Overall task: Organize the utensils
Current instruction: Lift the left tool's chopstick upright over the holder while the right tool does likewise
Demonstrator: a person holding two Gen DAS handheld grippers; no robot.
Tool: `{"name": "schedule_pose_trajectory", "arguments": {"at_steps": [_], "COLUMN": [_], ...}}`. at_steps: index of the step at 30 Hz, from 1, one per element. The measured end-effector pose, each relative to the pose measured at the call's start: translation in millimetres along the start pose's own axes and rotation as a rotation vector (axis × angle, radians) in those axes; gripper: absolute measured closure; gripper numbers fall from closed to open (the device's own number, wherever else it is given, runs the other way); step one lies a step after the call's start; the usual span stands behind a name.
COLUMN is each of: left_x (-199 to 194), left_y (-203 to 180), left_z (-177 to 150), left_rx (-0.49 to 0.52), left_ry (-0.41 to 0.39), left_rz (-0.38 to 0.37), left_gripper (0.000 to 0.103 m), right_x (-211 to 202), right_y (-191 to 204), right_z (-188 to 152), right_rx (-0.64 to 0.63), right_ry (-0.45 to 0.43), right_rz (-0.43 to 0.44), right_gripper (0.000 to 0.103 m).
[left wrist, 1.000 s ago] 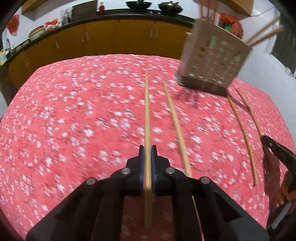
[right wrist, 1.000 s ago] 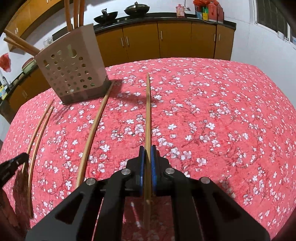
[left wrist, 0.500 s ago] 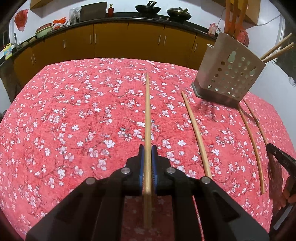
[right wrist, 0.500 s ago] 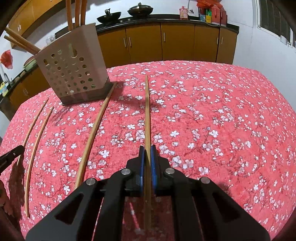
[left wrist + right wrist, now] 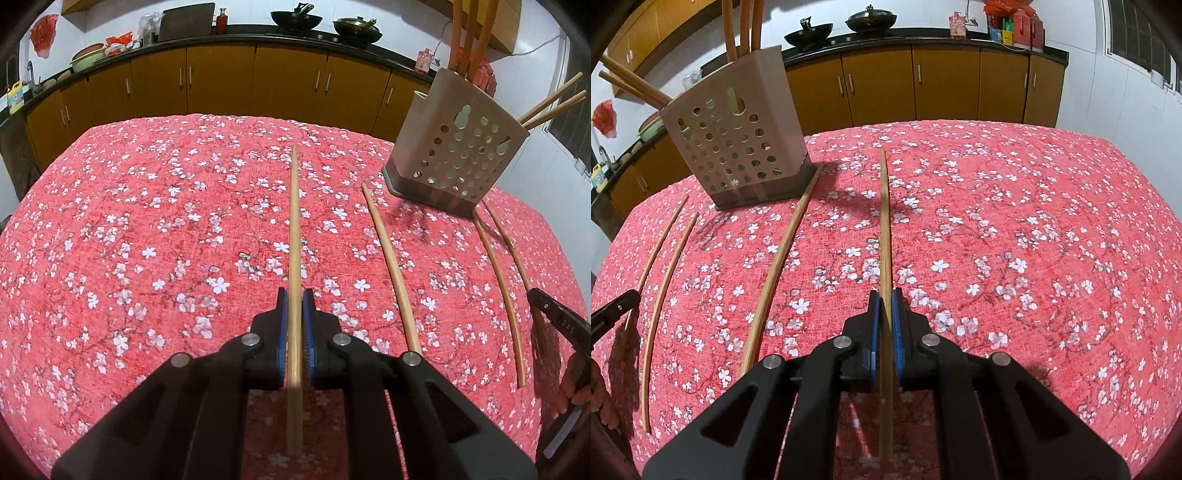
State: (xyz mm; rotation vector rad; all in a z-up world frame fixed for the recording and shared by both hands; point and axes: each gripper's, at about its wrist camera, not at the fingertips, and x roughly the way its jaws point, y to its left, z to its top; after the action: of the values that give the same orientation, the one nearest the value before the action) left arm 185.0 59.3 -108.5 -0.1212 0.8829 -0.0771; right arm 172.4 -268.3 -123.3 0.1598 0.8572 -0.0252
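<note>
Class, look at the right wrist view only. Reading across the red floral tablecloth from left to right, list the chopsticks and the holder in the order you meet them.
Two thin chopsticks side by side → perforated utensil holder → loose chopstick lying beside the holder's base → chopstick clamped in the right gripper.

I am working in a home kitchen: orange-brown cabinets are lining the wall under a dark counter, two woks are sitting on it, beside bottles.
</note>
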Motion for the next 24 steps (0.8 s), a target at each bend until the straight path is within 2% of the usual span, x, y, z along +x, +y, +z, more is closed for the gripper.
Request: {"name": "schedule_pose_trajectory", "arguments": {"at_steps": [14, 18, 24], "left_x": [-0.4, -5.3, -7.4], "left_y": [-1.5, -8.3, -8.0], "left_z": [1.9, -3.5, -5.3], "left_rx": [-0.004, 0.035, 0.032], "left_ry": [0.006, 0.013, 0.017], "left_rz": [0.001, 0.016, 0.01], "left_gripper": [0.092, 0.092, 0.094], "right_x": [-1.3, -5.1, -5.8], "right_y": [1.2, 3.6, 4.4], "right_z": [0.4, -4.3, -4.0], "right_rx": [-0.007, -0.023, -0.018], "right_ry": [0.003, 0.004, 0.006], "right_rz": [-0.004, 0.0, 0.006], "right_gripper": [0.095, 0.095, 0.095]}}
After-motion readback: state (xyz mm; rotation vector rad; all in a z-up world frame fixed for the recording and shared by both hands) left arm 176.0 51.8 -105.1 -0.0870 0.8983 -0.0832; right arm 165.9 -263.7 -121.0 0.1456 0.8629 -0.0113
